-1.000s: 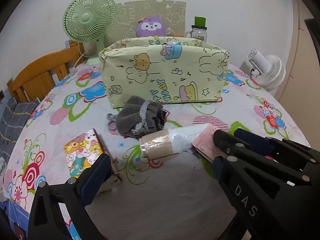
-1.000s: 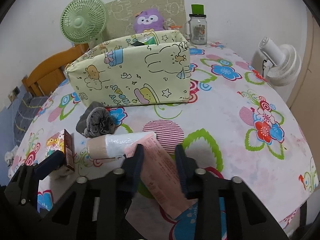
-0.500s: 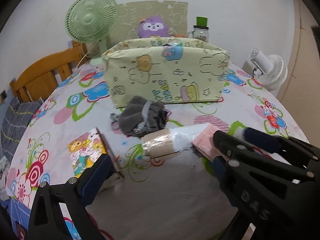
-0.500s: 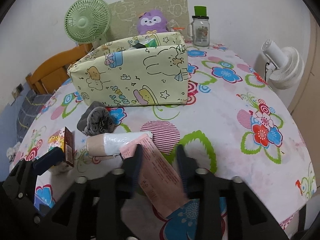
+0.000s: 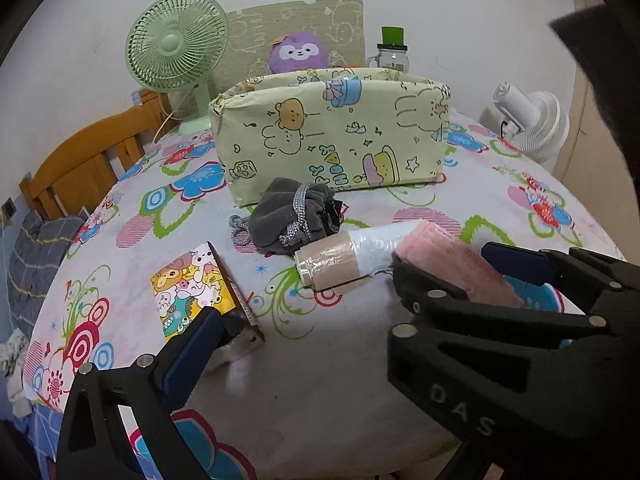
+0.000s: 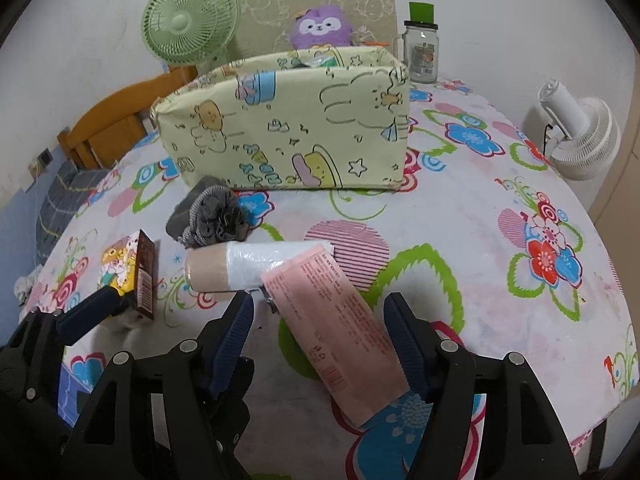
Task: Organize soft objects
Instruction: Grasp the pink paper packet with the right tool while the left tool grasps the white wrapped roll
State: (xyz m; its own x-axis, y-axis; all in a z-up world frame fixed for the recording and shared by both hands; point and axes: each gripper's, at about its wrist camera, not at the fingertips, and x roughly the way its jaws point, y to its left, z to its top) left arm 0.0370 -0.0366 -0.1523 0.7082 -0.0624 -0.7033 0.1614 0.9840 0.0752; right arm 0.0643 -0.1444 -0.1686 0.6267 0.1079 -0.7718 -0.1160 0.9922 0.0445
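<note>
A pink flat packet point(image 6: 340, 312) lies on the flowered tablecloth between the open jaws of my right gripper point(image 6: 318, 310); it also shows in the left wrist view point(image 5: 456, 264). A roll of plastic bags point(image 6: 256, 266) with a tan band lies beside it. A grey drawstring pouch point(image 6: 212, 218) sits in front of the yellow cartoon-print storage box point(image 6: 288, 132). My left gripper point(image 5: 304, 300) is open and empty, its left finger next to a small cartoon box point(image 5: 192, 288).
A green fan point(image 6: 190, 20), a purple plush point(image 6: 322, 30) and a glass jar point(image 6: 420, 56) stand behind the storage box. A white fan point(image 6: 580, 136) is at the right table edge. A wooden chair point(image 5: 88, 160) is at the left.
My right gripper's jaws have opened wide around the pink packet, which now lies on the table. Both grippers have drawn back slightly.
</note>
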